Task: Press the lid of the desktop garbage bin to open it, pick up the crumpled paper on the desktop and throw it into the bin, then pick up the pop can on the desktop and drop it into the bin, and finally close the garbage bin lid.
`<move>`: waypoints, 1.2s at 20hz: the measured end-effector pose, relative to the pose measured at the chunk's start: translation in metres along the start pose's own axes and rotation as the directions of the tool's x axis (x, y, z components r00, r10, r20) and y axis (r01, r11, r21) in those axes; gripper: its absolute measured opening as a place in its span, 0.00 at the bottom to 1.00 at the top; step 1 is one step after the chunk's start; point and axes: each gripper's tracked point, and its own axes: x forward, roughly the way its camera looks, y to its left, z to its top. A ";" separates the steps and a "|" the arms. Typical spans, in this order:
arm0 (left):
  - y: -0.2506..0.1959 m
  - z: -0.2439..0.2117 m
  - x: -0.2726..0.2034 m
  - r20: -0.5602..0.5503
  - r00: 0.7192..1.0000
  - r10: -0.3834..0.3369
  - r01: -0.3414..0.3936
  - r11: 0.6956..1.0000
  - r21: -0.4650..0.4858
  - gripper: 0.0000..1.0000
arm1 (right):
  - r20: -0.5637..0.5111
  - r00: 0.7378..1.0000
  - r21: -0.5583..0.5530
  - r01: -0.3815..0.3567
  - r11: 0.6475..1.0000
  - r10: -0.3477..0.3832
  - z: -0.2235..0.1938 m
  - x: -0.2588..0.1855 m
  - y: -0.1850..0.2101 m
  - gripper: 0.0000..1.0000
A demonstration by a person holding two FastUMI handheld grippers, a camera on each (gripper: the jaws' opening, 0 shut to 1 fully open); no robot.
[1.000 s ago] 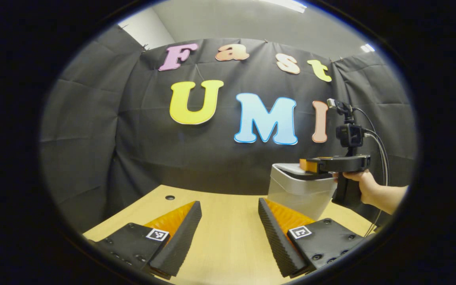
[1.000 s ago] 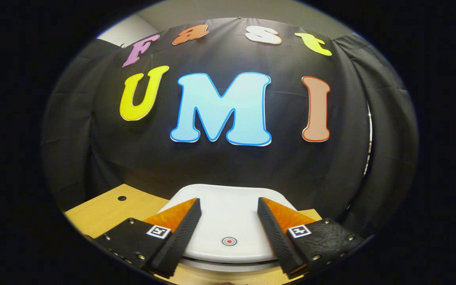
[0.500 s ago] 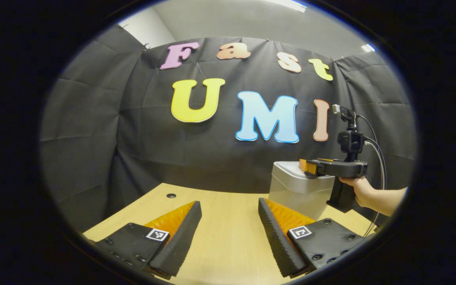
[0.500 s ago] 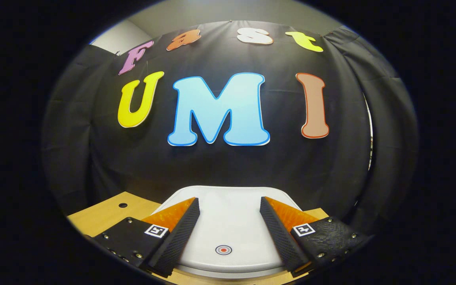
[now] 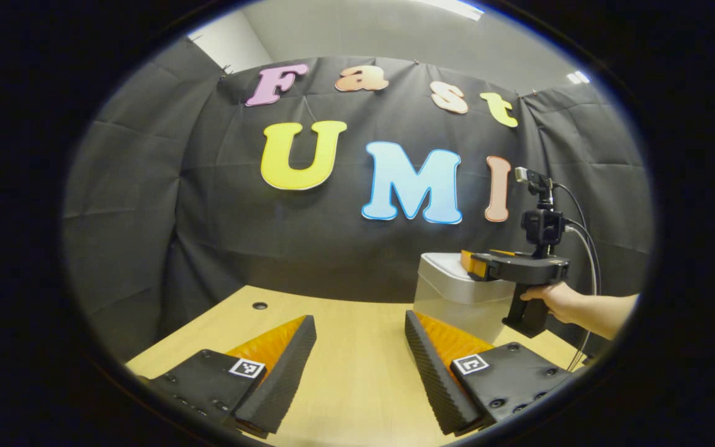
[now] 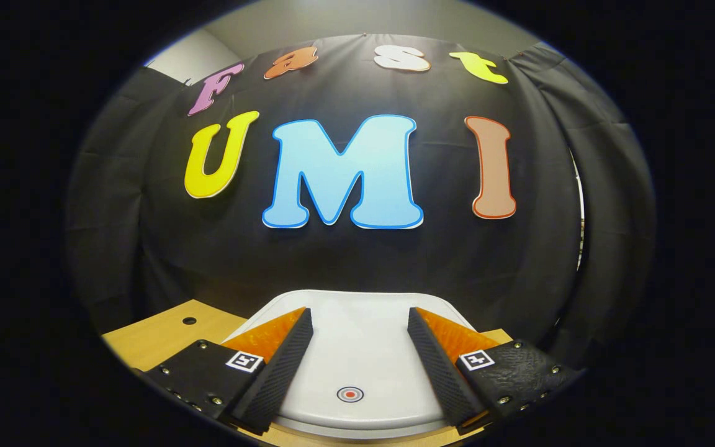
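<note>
While its lid [image 6: 357,366] lies flat and shut, the bin [image 5: 457,298] stands at the desk's [image 5: 345,354] far right, close to the black cloth wall [image 5: 208,205]; its contents cannot be seen. In the right gripper view, the right gripper [image 6: 359,335] hovers over the lid, fingers spread wide, a red-ringed dot [image 6: 350,394] between them. In the left gripper view, that gripper is seen from the side, held by a hand [image 5: 553,298], reaching over the bin's top. The left gripper [image 5: 360,329] hangs spread over bare wood, with open desk running left to a small hole [image 5: 260,306] near the far edge.
</note>
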 end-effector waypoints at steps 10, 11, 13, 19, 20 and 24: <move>-0.016 0.000 -0.019 0.006 1.000 0.022 -0.022 1.000 0.001 0.96 | 0.051 0.997 0.017 0.059 0.998 -0.060 0.004 0.006 -0.004 0.99; -0.017 0.000 -0.023 0.007 0.999 0.031 -0.031 1.000 0.000 0.96 | 0.053 0.997 0.019 0.059 0.998 -0.060 0.004 0.007 -0.004 0.99; -0.021 0.003 -0.031 0.011 0.998 0.055 -0.055 0.998 0.015 0.96 | 0.027 0.999 0.013 0.045 0.999 -0.045 0.002 0.006 -0.003 0.99; -0.031 0.012 -0.042 0.035 0.992 0.117 -0.120 0.990 0.079 0.94 | 0.075 0.997 -0.005 -0.012 1.000 0.012 0.003 -0.022 0.001 0.98; -0.034 0.012 -0.041 0.034 0.992 0.118 -0.120 0.989 0.082 0.94 | 0.089 0.996 -0.002 -0.007 1.000 0.007 0.002 -0.028 -0.002 0.98; -0.045 0.016 -0.046 0.052 0.995 0.083 -0.087 0.992 0.087 0.96 | 0.070 0.997 0.042 -0.017 0.999 0.014 -0.001 -0.044 -0.003 0.98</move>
